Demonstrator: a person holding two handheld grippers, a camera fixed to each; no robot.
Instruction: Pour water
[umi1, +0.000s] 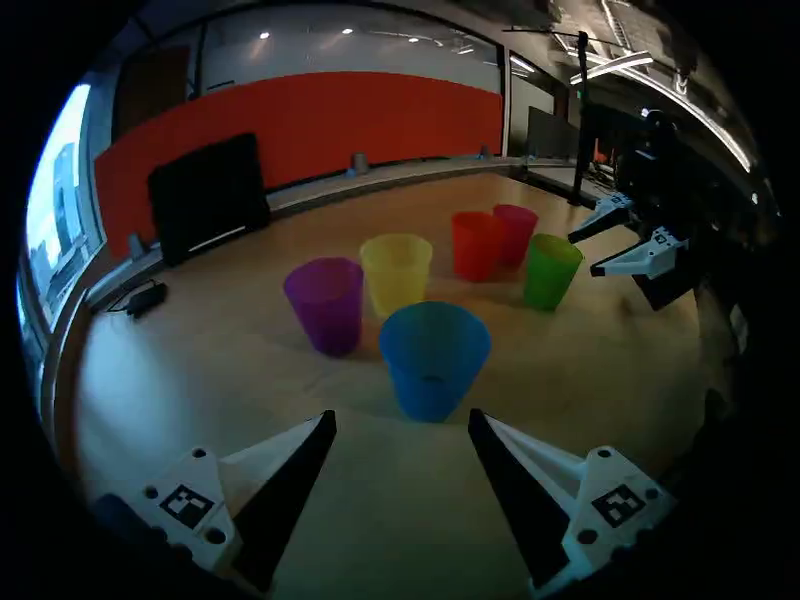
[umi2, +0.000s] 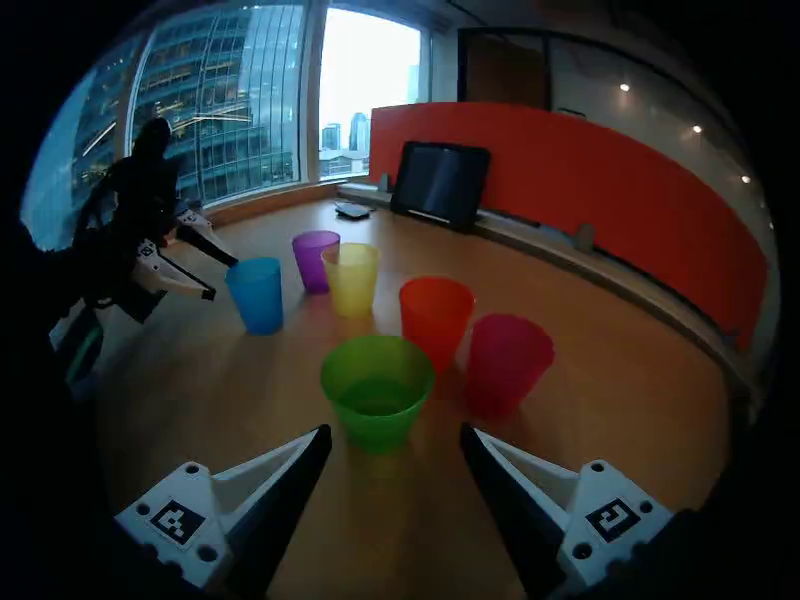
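Left gripper (umi1: 400, 415) first: fingers spread wide, nothing between them, wider than a cup, which I take as readiness to close round one; off its left finger, further out, stands the purple cup (umi1: 325, 300); just right of that and a touch further, the yellow cup (umi1: 397, 270); dead ahead, just beyond the fingertips and centred on the gap, the blue cup (umi1: 435, 355), so that looks like this gripper's pick; beyond it to the right, the orange cup (umi1: 476, 243) with the pink cup (umi1: 516, 230) touching or nearly touching behind it; furthest right, the green cup (umi1: 550, 268). Over to the right gripper (umi2: 393, 430): also splayed open and empty, with the green cup straight ahead, just past the tips, orange and pink close behind it to the right; a darker level low inside the green cup may be water, though I cannot tell for sure, and blue is no clearer. Every cup sits upright, mouth up, bunched on the table (umi1: 200, 400) between the two grippers, which face each other across the cluster, so, I judge, either one can reach and a pour can land in a neighbour. The count: six cups, one of each colour; two grippers, both open; no cup lifted yet.
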